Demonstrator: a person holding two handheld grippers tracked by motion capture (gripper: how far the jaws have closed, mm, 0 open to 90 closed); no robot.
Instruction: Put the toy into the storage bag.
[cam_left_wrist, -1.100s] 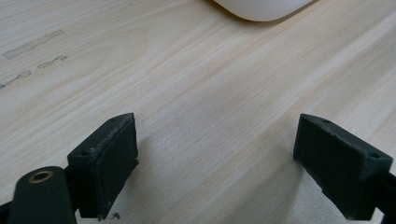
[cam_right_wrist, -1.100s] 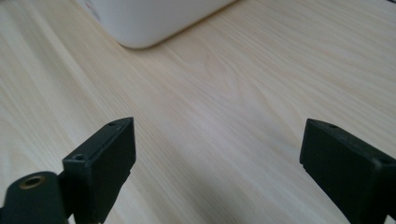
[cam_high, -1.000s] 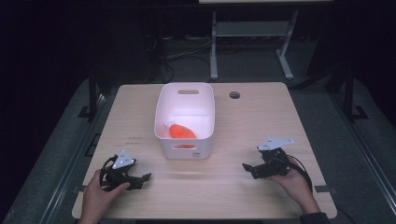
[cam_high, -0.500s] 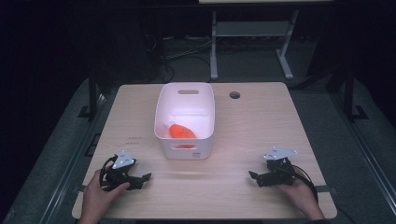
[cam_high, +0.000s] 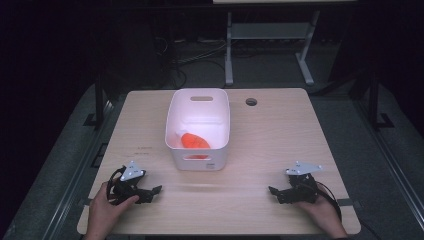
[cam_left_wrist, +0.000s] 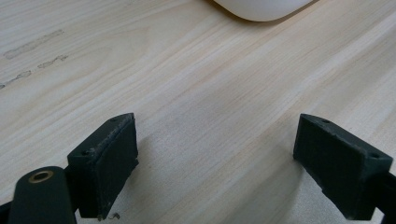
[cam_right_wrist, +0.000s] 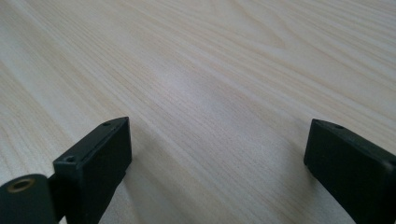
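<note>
A white plastic bin (cam_high: 199, 160) stands at the middle of the wooden table (cam_high: 280, 135), and an orange object (cam_high: 194, 141) lies inside it. My left gripper (cam_high: 152, 192) rests low on the table at the near left, held by a hand, its jaws wide apart over bare wood (cam_left_wrist: 215, 154). The bin's rounded bottom corner (cam_left_wrist: 261, 7) shows just ahead of it. My right gripper (cam_high: 274, 192) sits at the near right, also in a hand, and stands open over bare wood (cam_right_wrist: 217, 154) with nothing between its fingers.
A round cable hole (cam_high: 251, 102) is in the table top behind the bin to the right. A metal desk frame (cam_high: 270, 35) stands on the dark floor beyond the far edge. Faint scuff marks (cam_left_wrist: 32, 44) mark the wood near the left gripper.
My right gripper has moved toward the near edge and lower onto the table. The left gripper has stayed in place.
</note>
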